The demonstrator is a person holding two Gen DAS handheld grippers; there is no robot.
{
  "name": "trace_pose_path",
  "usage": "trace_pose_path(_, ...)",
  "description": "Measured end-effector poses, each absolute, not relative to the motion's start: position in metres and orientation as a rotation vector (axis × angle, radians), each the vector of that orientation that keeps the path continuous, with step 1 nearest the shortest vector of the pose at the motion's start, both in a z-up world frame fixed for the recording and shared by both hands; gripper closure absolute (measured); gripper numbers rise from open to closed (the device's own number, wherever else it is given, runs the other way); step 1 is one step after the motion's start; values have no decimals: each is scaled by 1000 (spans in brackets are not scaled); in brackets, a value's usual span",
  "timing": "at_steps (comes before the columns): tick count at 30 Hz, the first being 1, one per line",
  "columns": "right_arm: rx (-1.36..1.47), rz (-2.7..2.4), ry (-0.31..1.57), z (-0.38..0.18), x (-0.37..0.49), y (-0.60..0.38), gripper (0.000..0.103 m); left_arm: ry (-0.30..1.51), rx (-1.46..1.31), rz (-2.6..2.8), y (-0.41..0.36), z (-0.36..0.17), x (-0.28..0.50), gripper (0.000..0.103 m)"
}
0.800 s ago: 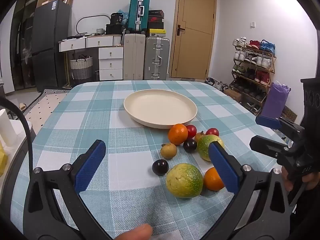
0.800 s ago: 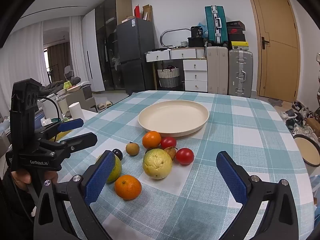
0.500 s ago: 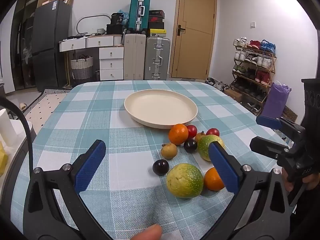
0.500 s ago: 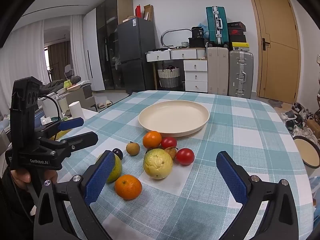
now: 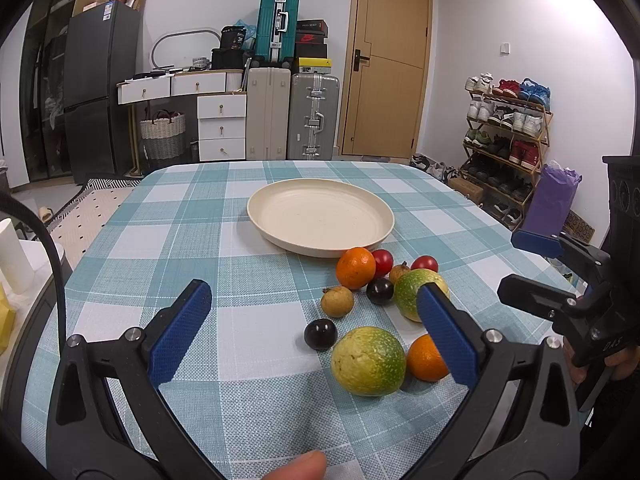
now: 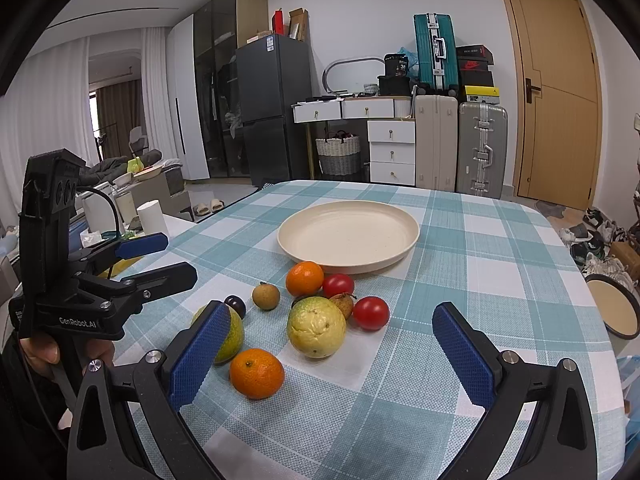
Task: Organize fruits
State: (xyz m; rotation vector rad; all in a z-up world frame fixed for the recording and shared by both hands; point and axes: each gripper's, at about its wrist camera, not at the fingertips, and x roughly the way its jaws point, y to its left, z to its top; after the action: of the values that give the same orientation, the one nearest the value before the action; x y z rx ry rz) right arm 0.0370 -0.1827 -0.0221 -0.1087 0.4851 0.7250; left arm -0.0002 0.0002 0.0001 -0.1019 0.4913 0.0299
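A cream plate (image 5: 320, 216) (image 6: 348, 236) sits empty mid-table on the checked cloth. In front of it lie several fruits: two oranges (image 5: 354, 268) (image 6: 256, 374), two green-yellow citrus (image 5: 368, 360) (image 6: 316, 332), red tomatoes (image 6: 371, 313), dark plums (image 5: 320, 334) and small brown fruits (image 5: 337, 302). My left gripper (image 5: 316, 332) is open and empty, just before the fruits. My right gripper (image 6: 332, 352) is open and empty, near the front of the cluster. Each gripper shows in the other's view, the right (image 5: 540, 272) and the left (image 6: 160, 256).
The table edge runs close on the right (image 6: 600, 320). Suitcases, drawers and a fridge stand behind the table. A shoe rack (image 5: 508, 128) is at the right wall. A round stool (image 6: 614, 312) stands by the table's right side.
Both grippers have stayed almost still and open. The fruits and plate have not moved.
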Motion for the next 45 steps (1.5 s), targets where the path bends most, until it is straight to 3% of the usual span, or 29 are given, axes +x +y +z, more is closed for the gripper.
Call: trace_pose_path(45, -119, 722, 483, -24, 39, -181, 0, 491, -100, 30, 0, 0, -1, 1)
